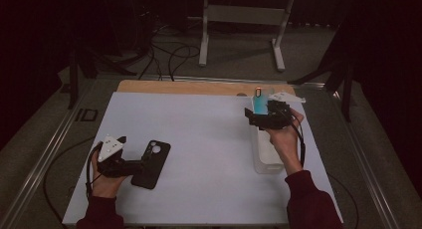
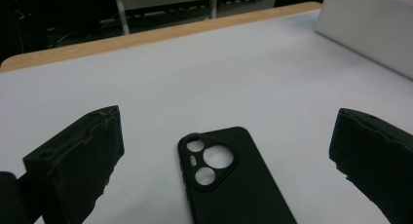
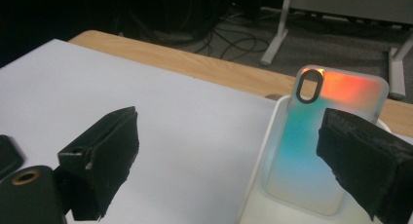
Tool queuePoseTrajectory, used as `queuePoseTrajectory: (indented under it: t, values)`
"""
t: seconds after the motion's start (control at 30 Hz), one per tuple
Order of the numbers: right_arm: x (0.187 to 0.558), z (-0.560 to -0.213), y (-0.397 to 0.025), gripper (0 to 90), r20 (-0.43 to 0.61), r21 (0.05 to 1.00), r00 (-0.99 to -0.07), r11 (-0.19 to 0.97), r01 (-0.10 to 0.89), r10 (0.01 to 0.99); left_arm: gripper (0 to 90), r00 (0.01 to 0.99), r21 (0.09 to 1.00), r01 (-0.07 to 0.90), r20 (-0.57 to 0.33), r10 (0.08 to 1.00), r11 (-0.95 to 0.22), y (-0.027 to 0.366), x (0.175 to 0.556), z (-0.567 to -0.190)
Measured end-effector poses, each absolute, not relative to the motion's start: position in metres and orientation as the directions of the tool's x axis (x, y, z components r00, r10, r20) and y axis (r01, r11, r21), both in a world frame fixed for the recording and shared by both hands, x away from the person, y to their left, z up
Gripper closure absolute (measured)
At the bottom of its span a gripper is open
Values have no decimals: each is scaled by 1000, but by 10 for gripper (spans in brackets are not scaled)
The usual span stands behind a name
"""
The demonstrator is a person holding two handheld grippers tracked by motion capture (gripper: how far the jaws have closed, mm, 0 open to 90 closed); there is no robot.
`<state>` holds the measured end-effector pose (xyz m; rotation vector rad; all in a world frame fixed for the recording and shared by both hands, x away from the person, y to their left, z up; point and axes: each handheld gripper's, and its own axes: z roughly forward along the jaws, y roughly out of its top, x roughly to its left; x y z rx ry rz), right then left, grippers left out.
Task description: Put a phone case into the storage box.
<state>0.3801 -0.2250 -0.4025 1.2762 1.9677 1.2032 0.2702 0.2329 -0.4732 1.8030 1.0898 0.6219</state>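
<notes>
- Worktop: white sheet over a wood board; a wood strip shows bare along the far edge. Wide open middle btwn the two hands, nothing lying there.
- Left gripper, near-left of the sheet, held in the left hand; jaws released, spread wide, gripping nothing.
- Black phone case lies flat on the sheet, camera-cutout end pointing away from the person. In the left gripper view the case sits btwn the two jaws w/ white sheet showing on both sides, so no contact seen there; in the high view the jaw tips overlap its left edge, can't tell if touching.
- Case is well in from the near and left edges of the sheet; free room all round except on the gripper side.
- Right gripper, far-right, held in the right hand; jaws released, wide apart.
- Iridescent phone case (teal low, orange at top, oval cutout) stands tilted in the white tray, leaning toward the far end. Right jaw overlaps its right edge in the right gripper view; contact can't be told. Left jaw well clear, over bare sheet.
- Tray runs along the right side of the sheet, close to its right edge; far end near the wood strip. Little room on that side, plenty to its left.
- White scrap-like item just beyond the tray at the far edge; too small to ID.
</notes>
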Motion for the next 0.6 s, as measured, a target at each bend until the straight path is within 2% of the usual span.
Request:
queuePoseTrajectory:
  t: [0.6]
  values:
    - [349,-409,-228,81,43,892,-476,182,414,878,0,470,852,471,-21,883,-231,227,271,-487]
